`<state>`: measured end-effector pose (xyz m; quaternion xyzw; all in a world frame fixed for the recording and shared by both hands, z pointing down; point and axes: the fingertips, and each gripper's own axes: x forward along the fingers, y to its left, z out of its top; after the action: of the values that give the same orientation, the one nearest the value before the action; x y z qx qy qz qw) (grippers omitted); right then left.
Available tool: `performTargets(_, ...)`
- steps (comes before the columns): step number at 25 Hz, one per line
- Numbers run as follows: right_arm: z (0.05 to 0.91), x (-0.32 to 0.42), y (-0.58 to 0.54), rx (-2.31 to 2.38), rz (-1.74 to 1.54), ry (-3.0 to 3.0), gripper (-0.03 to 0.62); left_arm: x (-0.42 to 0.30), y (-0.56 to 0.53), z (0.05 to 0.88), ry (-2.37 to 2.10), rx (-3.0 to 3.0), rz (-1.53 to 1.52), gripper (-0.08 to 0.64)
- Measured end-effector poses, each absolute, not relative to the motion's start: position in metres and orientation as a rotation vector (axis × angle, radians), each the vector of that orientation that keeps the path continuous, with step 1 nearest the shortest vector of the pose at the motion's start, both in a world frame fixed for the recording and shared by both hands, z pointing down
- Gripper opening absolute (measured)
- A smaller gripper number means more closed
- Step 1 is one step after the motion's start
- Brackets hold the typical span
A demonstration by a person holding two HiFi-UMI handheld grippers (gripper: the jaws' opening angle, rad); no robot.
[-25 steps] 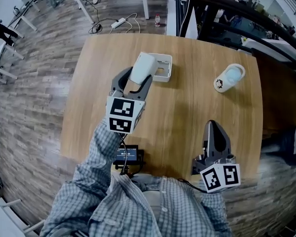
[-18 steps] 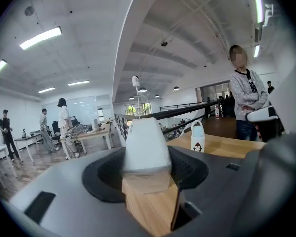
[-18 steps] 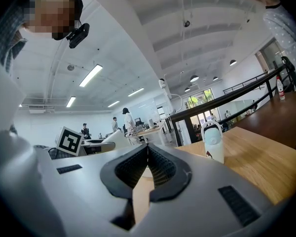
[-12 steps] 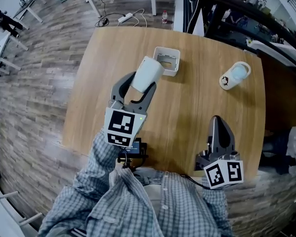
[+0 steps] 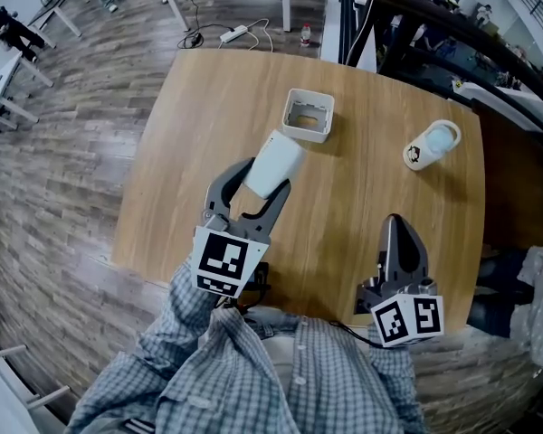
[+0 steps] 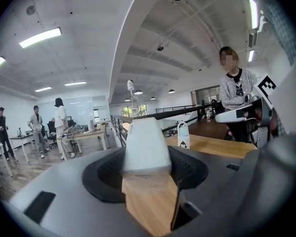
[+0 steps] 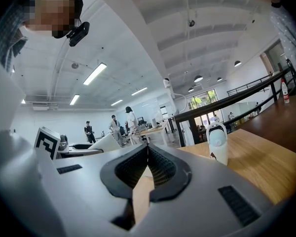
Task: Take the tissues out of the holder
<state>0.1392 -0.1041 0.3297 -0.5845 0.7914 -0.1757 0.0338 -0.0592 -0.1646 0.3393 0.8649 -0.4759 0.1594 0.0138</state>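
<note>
Left tool (image 5: 266,175) clamped on the white tissue pack (image 5: 275,158), held over the desk (image 5: 190,125) near the empty holder (image 5: 308,116). Right tool (image 5: 395,224) has its jaws together and holds nothing. Risk: soft pack looks gripped at one end only, so it could squash, slip out and drop.

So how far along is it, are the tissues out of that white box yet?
Mostly done: the tissue pack is out, clear of the holder, which looks empty. In hand: the left gripper has its jaws clamped on the pack, above the table. Left: probably setting it down somewhere. The right gripper rests shut, holding nothing.
</note>
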Motion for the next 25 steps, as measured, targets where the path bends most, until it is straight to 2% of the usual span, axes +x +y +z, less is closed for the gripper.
performTargets(25,0.333,0.128,-0.111,-1.791,-0.490,2.521,0.011,-0.069,-0.148,0.328,-1.542,2.689,0.473,0.256)
